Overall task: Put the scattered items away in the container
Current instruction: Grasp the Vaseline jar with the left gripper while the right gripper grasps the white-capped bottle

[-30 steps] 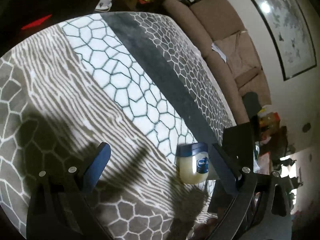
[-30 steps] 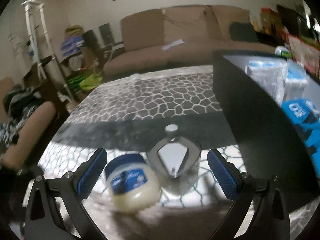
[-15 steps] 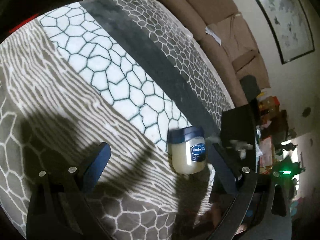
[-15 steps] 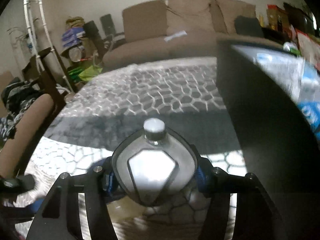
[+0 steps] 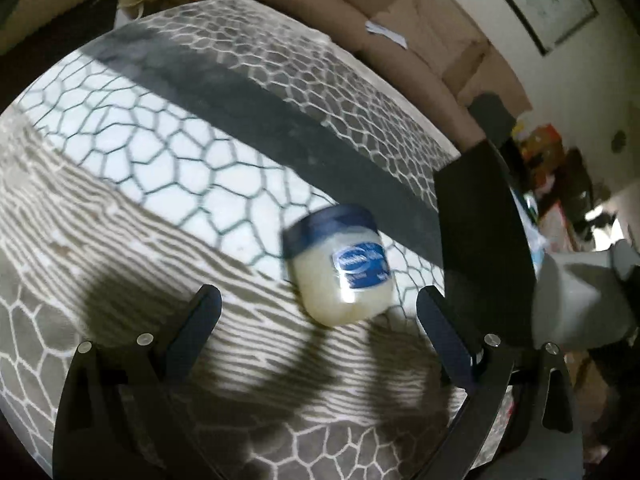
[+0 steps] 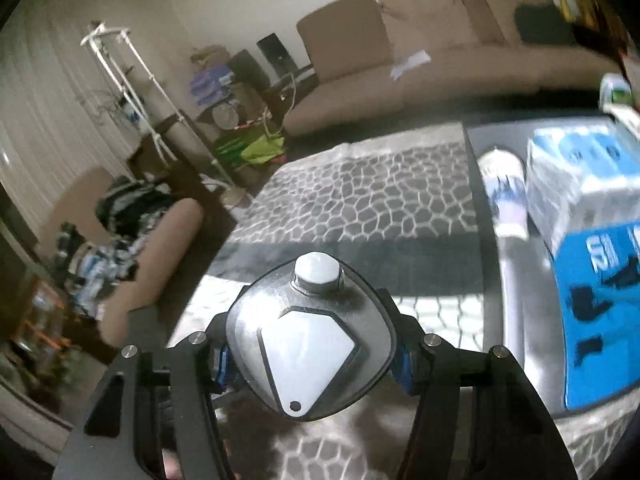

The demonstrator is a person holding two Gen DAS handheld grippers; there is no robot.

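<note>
A Vaseline jar (image 5: 340, 264) with a dark blue lid stands on the patterned cloth. My left gripper (image 5: 320, 316) is open, its fingers either side of the jar and a little short of it. My right gripper (image 6: 310, 360) is shut on a clear glass bottle (image 6: 310, 344) with a silver cap, held above the table. The black container (image 6: 516, 280) is at the right in the right wrist view, and its black wall (image 5: 480, 240) stands right of the jar in the left wrist view. The held bottle also shows there at far right (image 5: 580, 300).
The container holds a blue and white box (image 6: 592, 216) and a white tube (image 6: 504, 192). A brown sofa (image 6: 440, 40) lies beyond the table. A chair with clothes (image 6: 132, 224) and clutter are at the left.
My right gripper closed on the bottle and lifted it up toward the container. My left gripper moved closer to the Vaseline jar, which now sits between its open fingers.
</note>
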